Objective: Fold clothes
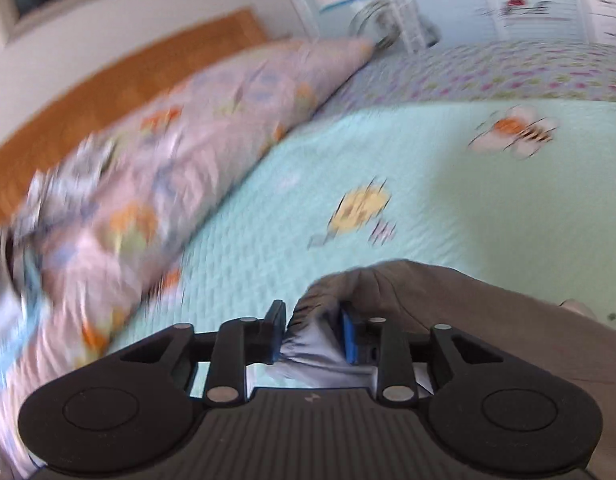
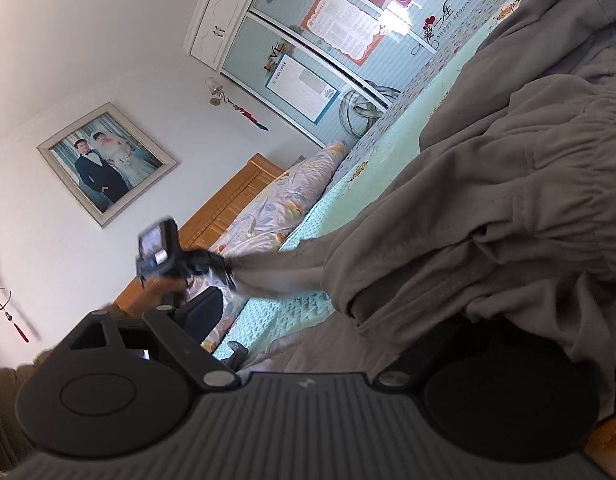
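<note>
Left hand-held gripper [image 1: 312, 330]: blue pads [image 1: 349, 336] clamped on a bunched edge of the grey trousers [image 1: 447, 312], pale lining showing between the jaws. From the left wrist view the cloth runs off toward 4 o'clock, over the mint-green quilt [image 1: 387, 152] of the bed. Flowered pillow [image 1: 180, 152] lies at 10 o'clock against the wooden headboard [image 1: 120, 92]; view is blurred.

Right hand-held gripper [image 2: 308, 312]: jaws stand wide apart. One finger [image 2: 204, 312] is bare; the other is hidden under the trousers' gathered waistband [image 2: 547, 200], so whether it presses cloth cannot be told. In this view the trousers fill the frame from 1 to 5 o'clock, one stretched strip leading to the left gripper at 9 o'clock. Framed photo [image 2: 108, 164] hangs on the wall at 10 o'clock.
</note>
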Demonstrator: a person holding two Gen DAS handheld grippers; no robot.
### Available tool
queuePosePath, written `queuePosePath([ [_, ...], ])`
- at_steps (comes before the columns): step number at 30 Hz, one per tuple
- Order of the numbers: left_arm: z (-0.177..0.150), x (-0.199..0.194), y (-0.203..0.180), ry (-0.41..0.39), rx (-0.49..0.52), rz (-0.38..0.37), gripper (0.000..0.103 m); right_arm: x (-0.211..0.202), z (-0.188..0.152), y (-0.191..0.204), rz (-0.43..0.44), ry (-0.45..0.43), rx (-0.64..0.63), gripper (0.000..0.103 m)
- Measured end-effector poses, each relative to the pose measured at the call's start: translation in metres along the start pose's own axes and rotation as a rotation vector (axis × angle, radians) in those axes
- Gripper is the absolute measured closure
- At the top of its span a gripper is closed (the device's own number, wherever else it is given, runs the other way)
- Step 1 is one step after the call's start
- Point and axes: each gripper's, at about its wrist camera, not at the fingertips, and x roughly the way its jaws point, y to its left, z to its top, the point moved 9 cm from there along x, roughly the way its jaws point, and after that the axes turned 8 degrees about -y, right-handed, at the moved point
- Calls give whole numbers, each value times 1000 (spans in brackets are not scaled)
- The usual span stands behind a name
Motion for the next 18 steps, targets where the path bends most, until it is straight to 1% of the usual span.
queuePosePath([
  [2, -30, 5, 20, 59, -94, 20, 68, 0, -2, 5, -13, 22, -6, 12],
  [3, -44, 3, 27, 79, -129, 7, 61, -1, -3, 8, -23, 40, -11, 12],
  [4, -55, -2, 32, 81, -160, -16, 55, -7, -4, 14, -18, 57, -10, 12],
  [5, -66, -8, 38, 71, -187, -21, 38, -13, -5, 20, -12, 72, -9, 12],
  [6, -74, -18, 47, 56, -213, -6, 21, -20, -5, 26, -6, 88, -8, 12],
  [8, -88, -43, 68, -6, -285, 31, 7, -51, 11, 33, -10, 17, -3, 11],
  [9, -91, -58, 72, -51, -317, 17, 7, -70, 29, 30, -51, -47, -9, 10],
  [11, -91, -90, 66, -130, -369, -64, 7, -109, 64, 23, -137, -177, -23, 4],
  [12, -91, -106, 57, -155, -380, -113, 4, -126, 84, 14, -229, -234, -55, 0],
  [13, -89, -121, 42, -175, -384, -164, 3, -138, 103, 3, -327, -271, -95, 0],
  [14, -88, -136, 26, -195, -387, -215, 0, -147, 117, -6, -406, -289, -126, 0],
  [15, -87, -151, 9, -209, -385, -266, 1, -152, 133, -15, -478, -301, -161, 0],
  [16, -86, -163, -11, -220, -386, -320, 1, -156, 144, -25, -527, -298, -199, 0],
  [18, -84, -189, -52, -244, -387, -426, 1, -152, 158, -40, -587, -255, -261, 0],
])
